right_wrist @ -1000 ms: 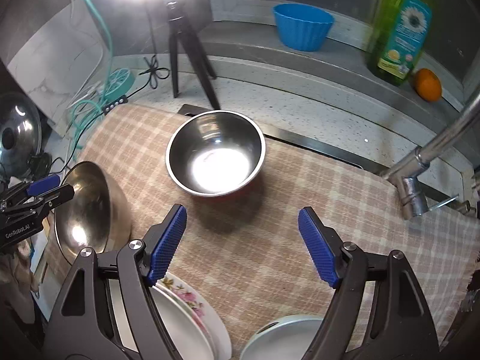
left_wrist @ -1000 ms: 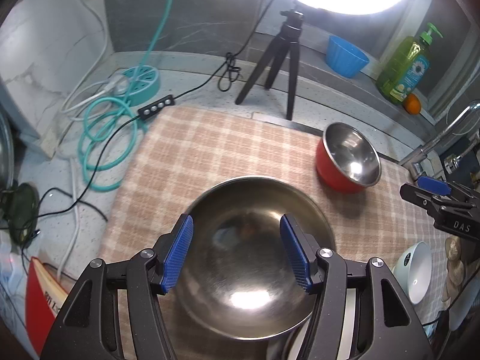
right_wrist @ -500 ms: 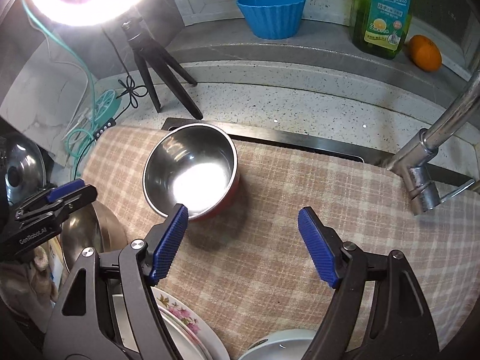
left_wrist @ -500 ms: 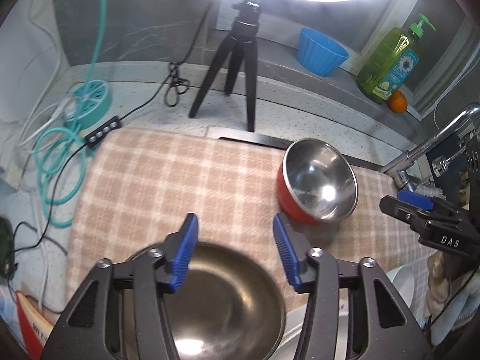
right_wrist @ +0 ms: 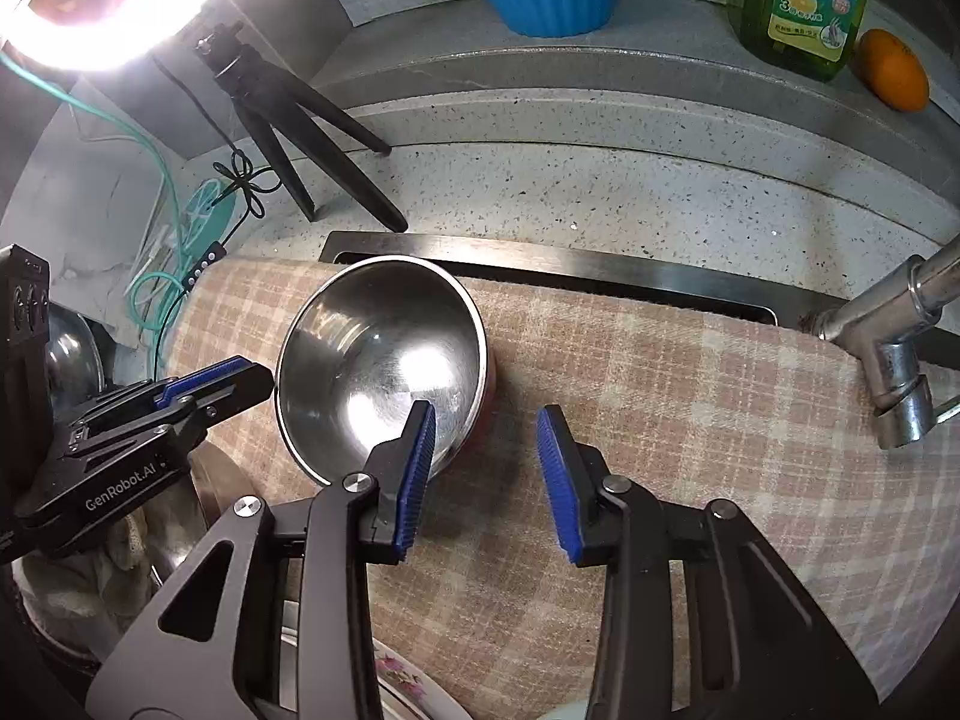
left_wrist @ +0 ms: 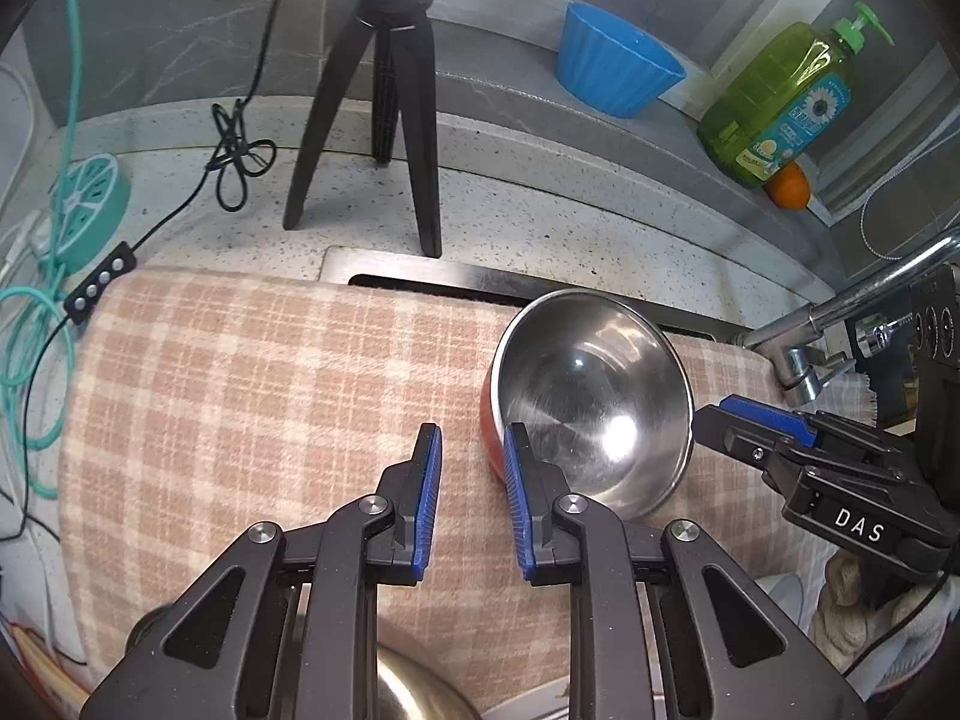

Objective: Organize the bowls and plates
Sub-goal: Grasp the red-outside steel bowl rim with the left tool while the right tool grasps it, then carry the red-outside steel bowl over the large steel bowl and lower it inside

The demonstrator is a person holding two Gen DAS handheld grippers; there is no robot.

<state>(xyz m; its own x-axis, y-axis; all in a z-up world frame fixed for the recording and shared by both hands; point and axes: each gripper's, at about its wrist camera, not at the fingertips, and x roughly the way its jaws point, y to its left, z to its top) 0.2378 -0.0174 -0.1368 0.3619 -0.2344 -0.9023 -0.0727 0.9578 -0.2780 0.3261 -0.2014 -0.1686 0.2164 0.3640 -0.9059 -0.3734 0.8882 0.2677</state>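
Both narrowing on a steel bowl (right_wrist: 384, 360) standing on the counter's checked cloth (right_wrist: 660, 420), the left gripper (left_wrist: 471, 450) and right gripper (right_wrist: 486, 438) straddle its opposite rims, risking tipping it if either slips.

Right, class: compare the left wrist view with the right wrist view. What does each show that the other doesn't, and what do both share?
Only the left wrist view: the soap bottle's pump top and the whole teal power strip.

Only the right wrist view: the lit ring light and a flowered plate.

Both: red steel bowl on the checked cloth, blue cup, orange, tripod, tap, both claws closing beside the bowl.
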